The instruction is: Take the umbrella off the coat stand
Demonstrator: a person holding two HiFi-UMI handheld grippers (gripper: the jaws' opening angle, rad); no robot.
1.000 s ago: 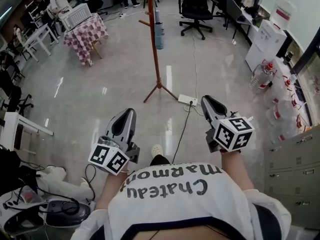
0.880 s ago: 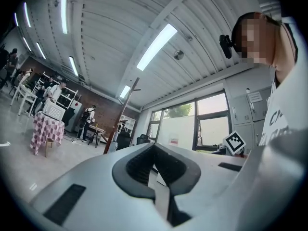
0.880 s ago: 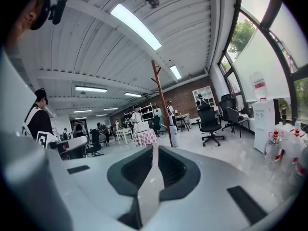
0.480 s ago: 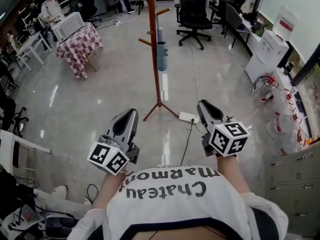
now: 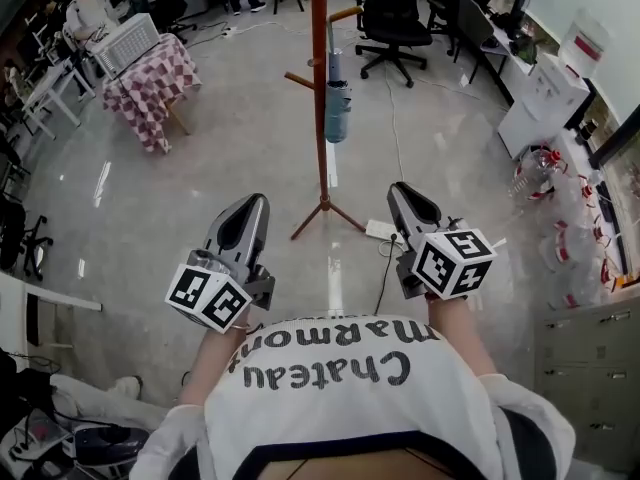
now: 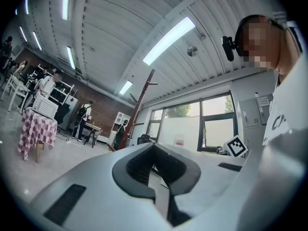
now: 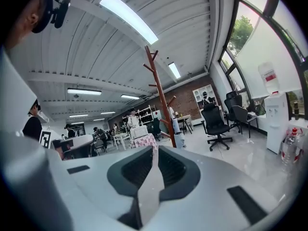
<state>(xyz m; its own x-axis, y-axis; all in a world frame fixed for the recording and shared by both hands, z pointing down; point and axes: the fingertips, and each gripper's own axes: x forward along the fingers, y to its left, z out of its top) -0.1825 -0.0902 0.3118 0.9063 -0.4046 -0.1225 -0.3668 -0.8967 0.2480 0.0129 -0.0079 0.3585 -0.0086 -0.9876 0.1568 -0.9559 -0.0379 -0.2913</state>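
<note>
Blue-grey folded umbrella [image 5: 337, 108] hangs from a peg on the wooden coat stand [image 5: 320, 138]. Stand's top is cut off in the head view; umbrella's handle too small to make out. Left hand-held gripper [image 5: 257, 203] and right hand-held gripper [image 5: 398, 190] well apart from it, jaws pressed together, empty.

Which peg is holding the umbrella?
The higher peg on the right of the coat stand; the folded umbrella hangs below it. The lower left peg is bare.

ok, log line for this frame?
stage: pre-grasp | umbrella: hanging on coat stand | left gripper: jaws shut, empty | right gripper: jaws shut, empty
</note>
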